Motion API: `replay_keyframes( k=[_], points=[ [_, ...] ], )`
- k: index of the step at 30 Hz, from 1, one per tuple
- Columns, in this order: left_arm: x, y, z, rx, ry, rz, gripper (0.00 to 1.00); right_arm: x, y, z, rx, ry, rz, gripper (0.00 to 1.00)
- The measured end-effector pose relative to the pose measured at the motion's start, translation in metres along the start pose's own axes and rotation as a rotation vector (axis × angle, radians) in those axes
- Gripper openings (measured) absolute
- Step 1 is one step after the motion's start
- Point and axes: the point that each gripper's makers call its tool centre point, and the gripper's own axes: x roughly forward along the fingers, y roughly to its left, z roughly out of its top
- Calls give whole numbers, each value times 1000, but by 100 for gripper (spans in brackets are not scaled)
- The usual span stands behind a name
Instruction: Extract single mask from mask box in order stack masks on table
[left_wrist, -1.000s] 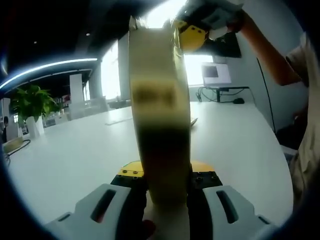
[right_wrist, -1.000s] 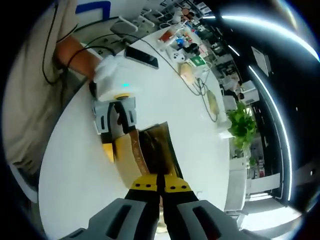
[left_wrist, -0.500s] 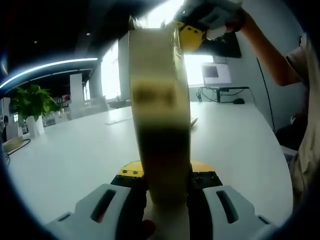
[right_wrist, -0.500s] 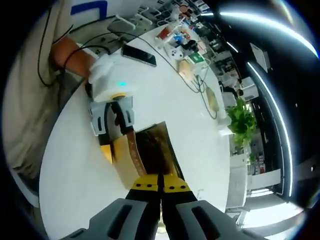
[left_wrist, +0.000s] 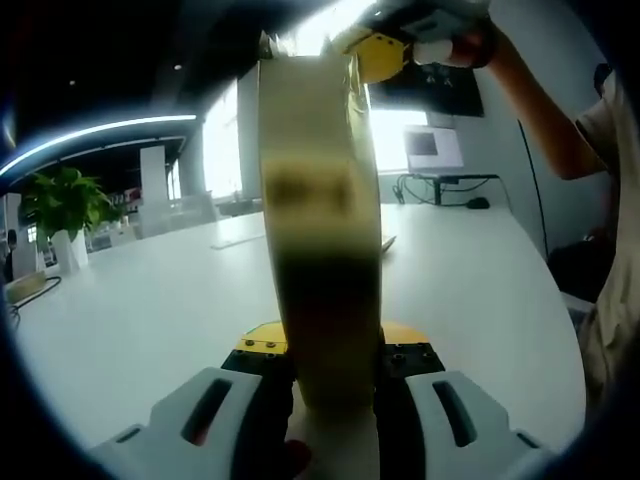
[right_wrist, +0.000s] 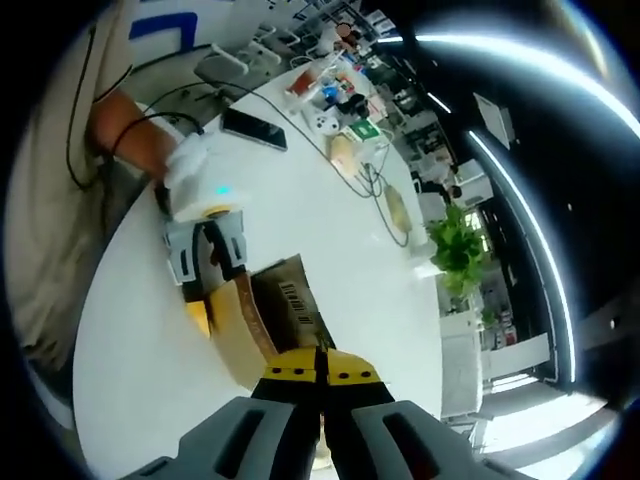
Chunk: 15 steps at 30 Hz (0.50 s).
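A tall cream-and-brown mask box (left_wrist: 320, 200) stands upright off the white table (left_wrist: 150, 300), and my left gripper (left_wrist: 325, 350) is shut on its lower end. From above, the box (right_wrist: 290, 300) shows a barcode and a raised flap, with the left gripper (right_wrist: 205, 255) clamped on its far side. My right gripper (right_wrist: 320, 368) is shut, its yellow tips pressed together just over the box's near edge. Those same tips (left_wrist: 378, 48) sit at the box's top right corner. I cannot make out a mask between them.
A potted plant (left_wrist: 62, 205) stands far left and a monitor (left_wrist: 432, 148) with cables at the back. A phone (right_wrist: 255, 128), small packets (right_wrist: 340, 100) and a cable lie along the table's far side. The person's arm (left_wrist: 540, 100) reaches over from the right.
The right gripper has lifted a little away from the box, which looks smaller in its view. The left gripper and the box have stayed still.
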Motion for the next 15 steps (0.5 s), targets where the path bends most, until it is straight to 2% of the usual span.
replay_keyframes(
  k=[15],
  points=[
    [0,0,0,-6,1,1,21,-24,-39,11,44,-60,-138,0]
  ],
)
